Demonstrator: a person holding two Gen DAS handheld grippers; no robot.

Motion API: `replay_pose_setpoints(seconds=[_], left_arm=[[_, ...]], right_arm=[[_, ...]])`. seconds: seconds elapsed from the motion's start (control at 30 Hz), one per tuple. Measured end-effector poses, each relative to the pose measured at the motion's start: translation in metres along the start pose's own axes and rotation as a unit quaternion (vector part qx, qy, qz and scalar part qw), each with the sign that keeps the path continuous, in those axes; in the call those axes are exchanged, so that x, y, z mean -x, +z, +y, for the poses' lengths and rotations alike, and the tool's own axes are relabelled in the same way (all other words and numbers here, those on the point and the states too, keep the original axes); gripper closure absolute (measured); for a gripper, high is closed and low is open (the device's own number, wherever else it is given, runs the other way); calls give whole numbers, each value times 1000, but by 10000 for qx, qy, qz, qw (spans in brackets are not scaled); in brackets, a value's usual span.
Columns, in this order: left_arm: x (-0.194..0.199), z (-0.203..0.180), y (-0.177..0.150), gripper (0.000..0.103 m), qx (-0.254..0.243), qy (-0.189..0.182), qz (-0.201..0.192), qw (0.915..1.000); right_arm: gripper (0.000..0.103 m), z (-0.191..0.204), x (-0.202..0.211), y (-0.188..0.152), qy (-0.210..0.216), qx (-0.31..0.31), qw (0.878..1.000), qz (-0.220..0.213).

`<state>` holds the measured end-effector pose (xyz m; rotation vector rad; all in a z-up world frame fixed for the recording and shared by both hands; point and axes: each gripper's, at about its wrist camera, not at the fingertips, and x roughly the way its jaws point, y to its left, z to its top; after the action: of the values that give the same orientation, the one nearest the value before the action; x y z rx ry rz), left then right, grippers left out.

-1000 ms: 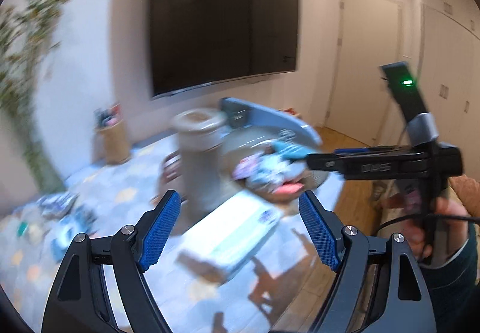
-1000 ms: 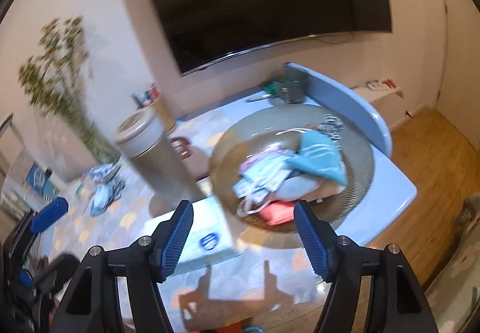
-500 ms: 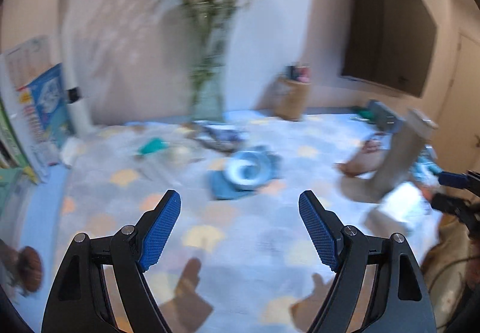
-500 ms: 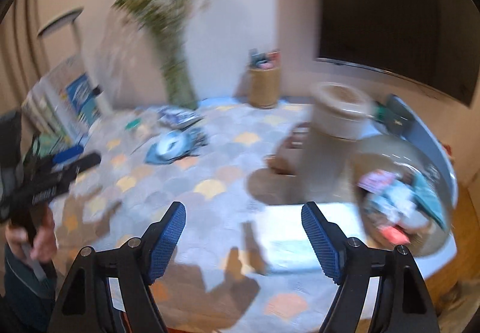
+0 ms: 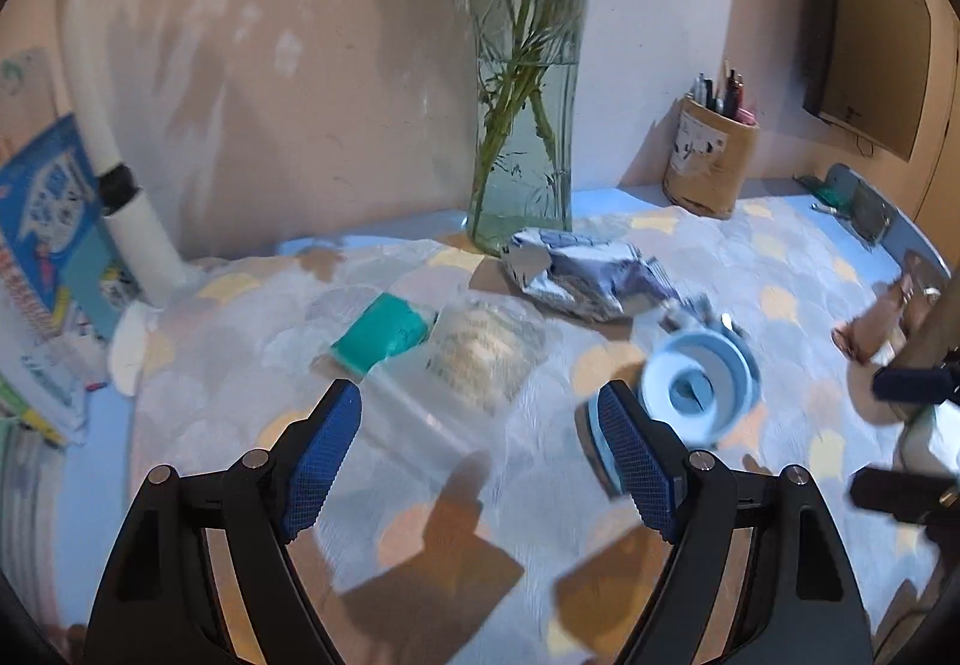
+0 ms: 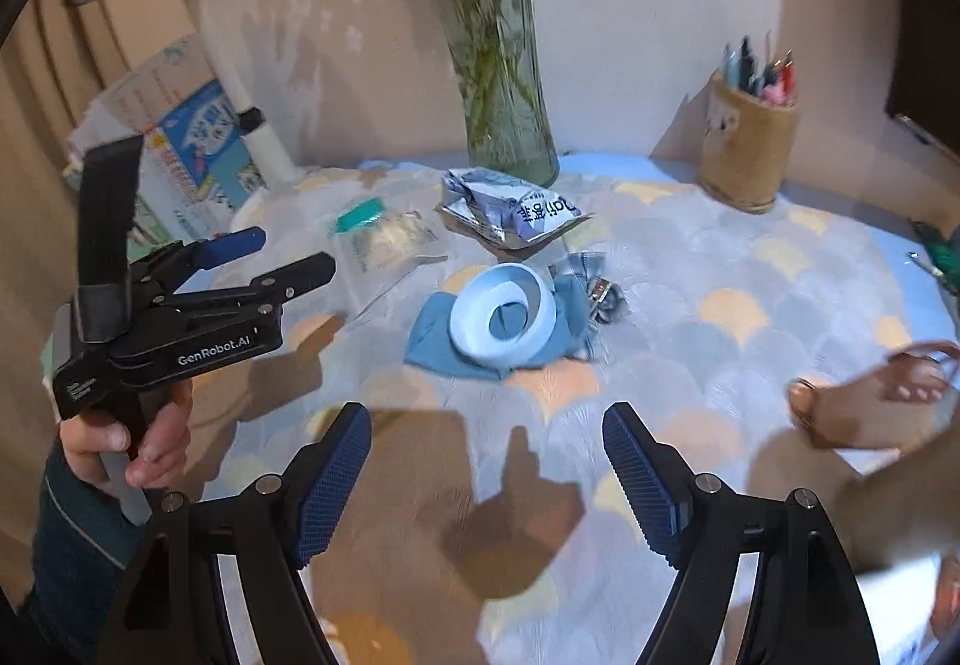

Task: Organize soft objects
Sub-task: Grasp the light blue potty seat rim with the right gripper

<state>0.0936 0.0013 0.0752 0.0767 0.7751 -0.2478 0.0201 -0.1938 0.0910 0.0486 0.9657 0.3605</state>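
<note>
On the patterned tablecloth [image 6: 690,257] lie a blue cloth [image 6: 438,344] with a white tape roll [image 6: 507,314] on it, a crumpled silver-blue packet [image 6: 522,212], a clear bag [image 6: 390,239] and a teal soft piece [image 6: 360,214]. The same show in the left wrist view: roll [image 5: 699,389], packet [image 5: 588,275], clear bag [image 5: 480,353], teal piece [image 5: 381,332]. My left gripper [image 5: 480,461] is open and empty, hovering short of the clear bag; it also shows in the right wrist view [image 6: 282,257]. My right gripper [image 6: 486,479] is open and empty, short of the blue cloth.
A glass vase with green stems [image 6: 504,125] stands at the back by the wall. A brown pen holder [image 6: 750,149] is at the back right. A white lamp post [image 6: 240,83] and books [image 6: 192,149] stand at the left. A brown strap object [image 6: 870,395] lies at the right.
Both grippers have swung left, away from the round tray of soft items and the cylinder, and now face the table's left part with the vase. Both stay open.
</note>
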Motion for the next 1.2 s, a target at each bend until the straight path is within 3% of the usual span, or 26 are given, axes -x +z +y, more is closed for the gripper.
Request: replay_pose_setpoints(seconds=[0.3,0.47,0.5,0.57,0.6,0.63,0.67,0.73,0.8,0.93,1.03,1.1,1.13,1.2], left_arm=[[-46,-7,-6,23,24,164,-118,9998],[-55,-3,-9,28,199,162,-7,9997],[-55,-5,-9,33,123,207,-17,9997],[-56,-11,-12,65,-26,246,4,9997],[-56,-13,-12,70,-79,260,-13,9996],[-55,-14,-13,74,-102,285,-67,9995],[-52,-14,-13,83,-112,287,-133,9994],[-46,-11,-14,88,-23,259,-231,9994],[-38,-7,-15,89,166,141,-292,9993],[-19,-3,-14,89,371,-220,-509,9978],[-6,-1,-17,89,365,-382,-383,9979],[6,7,-21,89,438,-741,-236,9960],[9,10,-22,88,493,-780,-245,9954],[18,23,-23,76,648,-619,-296,9955]], right_arm=[[25,12,-71,20,-904,519,9945,-48],[25,17,-99,21,-1075,648,9921,-58],[25,18,-104,23,-1102,633,9919,-34],[25,18,-112,25,-1214,566,9910,-16],[26,19,-115,26,-1263,556,9904,-58],[36,21,-115,25,-1291,574,9898,-153],[37,21,-113,24,-1264,574,9901,-206],[39,19,-105,21,-1235,483,9905,-353],[39,10,-87,19,-1071,244,9926,-514],[39,-12,-40,9,-361,-348,9948,-888],[38,-25,-16,-4,-88,-560,9951,-809],[38,-28,-7,-14,-86,-572,9960,-679],[38,-28,-2,-23,-126,-502,9970,-578],[38,-28,6,-36,-278,-403,9971,-589]])
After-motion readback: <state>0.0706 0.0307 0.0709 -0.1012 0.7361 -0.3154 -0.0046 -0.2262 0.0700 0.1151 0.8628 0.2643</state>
